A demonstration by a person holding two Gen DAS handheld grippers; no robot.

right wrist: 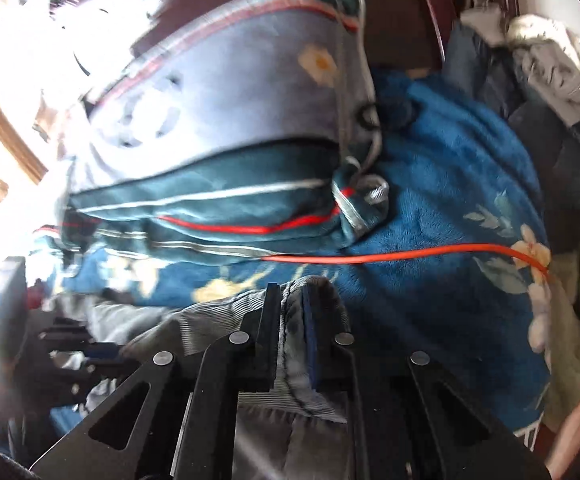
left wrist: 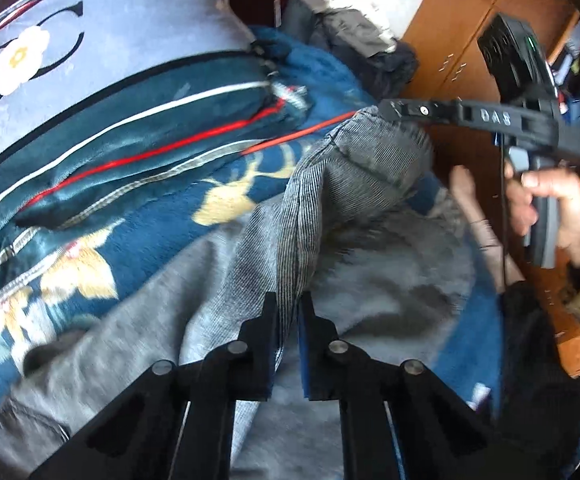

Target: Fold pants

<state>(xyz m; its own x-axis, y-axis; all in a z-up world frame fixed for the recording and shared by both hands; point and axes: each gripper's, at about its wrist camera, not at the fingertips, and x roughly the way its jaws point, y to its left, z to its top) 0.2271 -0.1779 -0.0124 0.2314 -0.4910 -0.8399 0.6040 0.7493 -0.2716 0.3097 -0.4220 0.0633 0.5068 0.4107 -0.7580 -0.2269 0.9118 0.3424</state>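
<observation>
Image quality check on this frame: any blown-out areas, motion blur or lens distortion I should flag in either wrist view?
Right wrist view: window light blows out the left side, and the pillow is smeared by motion. Left wrist view: evenly lit, mild blur on the hand; the corduroy pants stay sharp. Both show strong fisheye curvature with dark corners.

A fluffy blue blanket (right wrist: 450, 184) with pale flowers and a yellow deer (left wrist: 230, 196) covers the bed. On it lies a big folded quilt (left wrist: 138, 52), grey on top with a white flower (left wrist: 18, 60), and dark green below with white and red stripes. A thin red cord (right wrist: 390, 256) runs across the blanket. At the far edge of the bed sits a heap of dark and light clothes (left wrist: 354, 32). Beside the bed stands a brown wooden cupboard (left wrist: 474, 8).
</observation>
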